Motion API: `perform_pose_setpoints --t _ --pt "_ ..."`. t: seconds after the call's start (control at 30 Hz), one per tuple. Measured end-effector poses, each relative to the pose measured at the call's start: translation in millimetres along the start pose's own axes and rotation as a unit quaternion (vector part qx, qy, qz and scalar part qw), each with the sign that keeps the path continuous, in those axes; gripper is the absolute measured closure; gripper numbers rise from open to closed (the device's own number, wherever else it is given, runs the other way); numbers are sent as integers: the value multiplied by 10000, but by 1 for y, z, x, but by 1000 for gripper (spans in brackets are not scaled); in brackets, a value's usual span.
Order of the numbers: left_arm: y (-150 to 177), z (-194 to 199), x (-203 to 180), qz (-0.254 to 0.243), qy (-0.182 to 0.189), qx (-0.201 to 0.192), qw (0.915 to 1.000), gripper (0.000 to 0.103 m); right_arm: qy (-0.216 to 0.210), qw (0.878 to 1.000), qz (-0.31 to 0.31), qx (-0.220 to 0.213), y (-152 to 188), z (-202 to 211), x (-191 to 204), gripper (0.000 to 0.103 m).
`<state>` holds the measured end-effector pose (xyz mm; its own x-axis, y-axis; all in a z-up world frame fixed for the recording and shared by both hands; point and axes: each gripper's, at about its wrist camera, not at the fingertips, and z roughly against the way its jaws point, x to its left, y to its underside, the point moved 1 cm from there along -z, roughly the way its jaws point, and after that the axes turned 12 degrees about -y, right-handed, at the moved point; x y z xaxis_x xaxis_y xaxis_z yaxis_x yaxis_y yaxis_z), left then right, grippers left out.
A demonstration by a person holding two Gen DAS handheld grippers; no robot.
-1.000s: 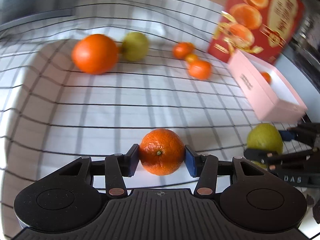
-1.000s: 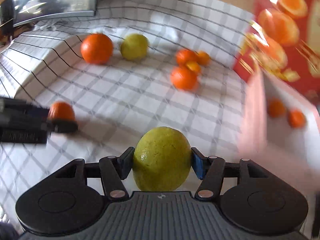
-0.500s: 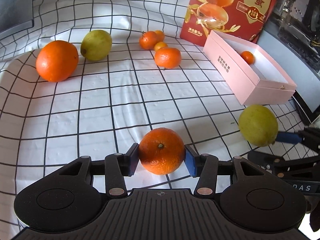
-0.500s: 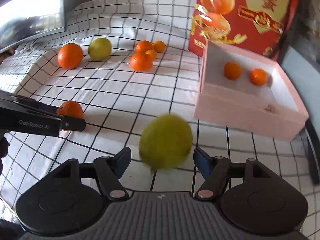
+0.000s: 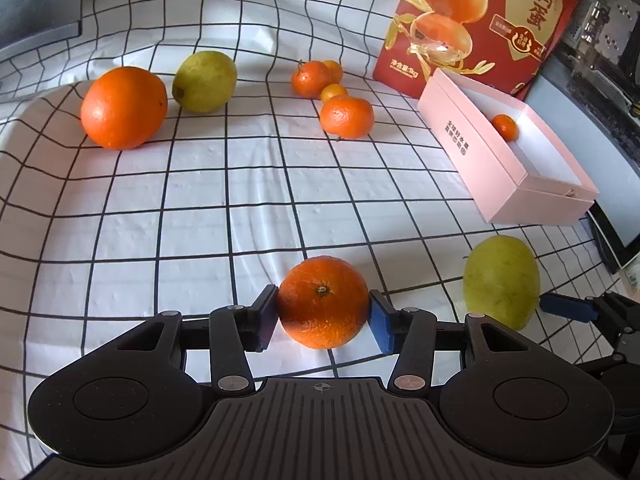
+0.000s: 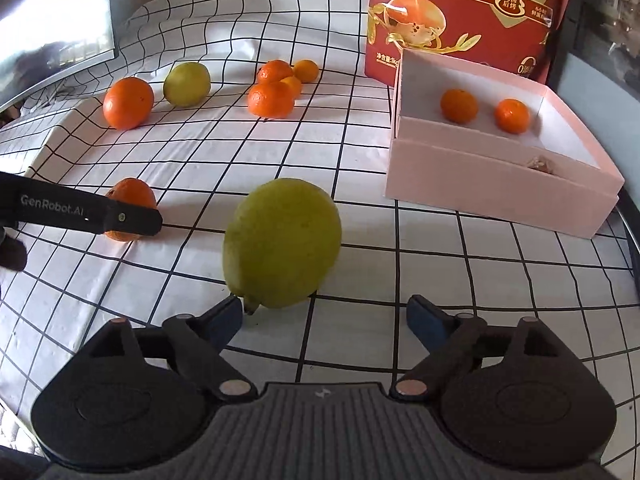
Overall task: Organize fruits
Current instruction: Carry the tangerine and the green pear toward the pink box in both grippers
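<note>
White black-gridded cloth (image 5: pixel 200 208) over the table. Left gripper (image 5: pixel 323 315) clamped on a mandarin (image 5: pixel 323 302), low over the cloth. Right gripper (image 6: pixel 325 320) just opened, pads apart, yellow-green lemon (image 6: pixel 282 249) lying free ahead, nearly touching the left pad. Farther right, pink box (image 6: pixel 500 200) with two mandarins (image 6: pixel 459 105); red bag (image 6: pixel 460 12) behind. Far back, large orange (image 5: pixel 123 107), second lemon (image 5: pixel 204 81), mandarin cluster (image 5: pixel 346 117).
</note>
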<state>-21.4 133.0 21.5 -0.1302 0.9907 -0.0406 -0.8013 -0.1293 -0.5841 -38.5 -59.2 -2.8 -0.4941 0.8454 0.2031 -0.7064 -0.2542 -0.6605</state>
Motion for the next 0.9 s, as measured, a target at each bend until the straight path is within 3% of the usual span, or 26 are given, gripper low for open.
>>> perform_pose_setpoints --t 0.1,0.37,0.47,0.6,0.8,0.9 --pt "2 1 2 44 50 -44 10000 50 24 10000 22 46 3 -2 1 0" --pt "8 4 0 61 -16 -133 9999 50 197 9998 -97 -14 3 -3 4 0" --pt "8 5 2 116 8 -79 9999 50 73 9999 -115 22 2 -1 6 0" --pt "7 5 6 211 86 -12 9997 50 -281 9996 50 70 -6 -7 17 5" --pt "8 6 4 155 47 -36 9999 50 112 9995 27 -282 -24 -30 17 11" --pt "9 6 5 187 77 -45 9998 50 127 9993 -13 -355 -31 -35 13 18"
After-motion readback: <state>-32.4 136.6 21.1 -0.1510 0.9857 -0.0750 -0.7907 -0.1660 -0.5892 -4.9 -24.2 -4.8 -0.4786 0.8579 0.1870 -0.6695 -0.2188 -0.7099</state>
